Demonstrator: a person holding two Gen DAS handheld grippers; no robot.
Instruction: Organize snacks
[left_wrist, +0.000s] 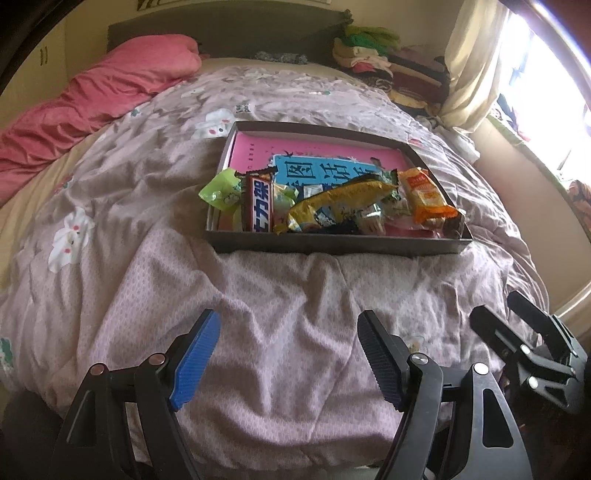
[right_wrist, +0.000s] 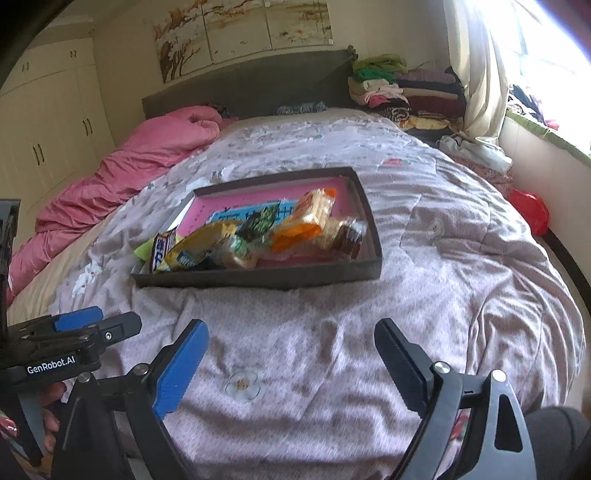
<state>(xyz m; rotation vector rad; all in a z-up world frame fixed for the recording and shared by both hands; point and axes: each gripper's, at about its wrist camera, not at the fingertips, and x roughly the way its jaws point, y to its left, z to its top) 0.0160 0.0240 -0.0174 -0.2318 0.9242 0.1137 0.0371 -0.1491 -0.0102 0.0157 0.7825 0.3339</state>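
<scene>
Two grippers hover low over the near end of the quilt (left_wrist: 280, 295), both with jaws spread and nothing between them: the left gripper (left_wrist: 288, 354) and the right gripper (right_wrist: 291, 363). Ahead of both, well apart from the fingertips, sits the dark tray (left_wrist: 332, 245), its long axis running away toward the headboard. Its snacks (left_wrist: 332, 206) are heaped at the near end. Neither hand looks clearly nearer; I judge either must reach forward.
</scene>
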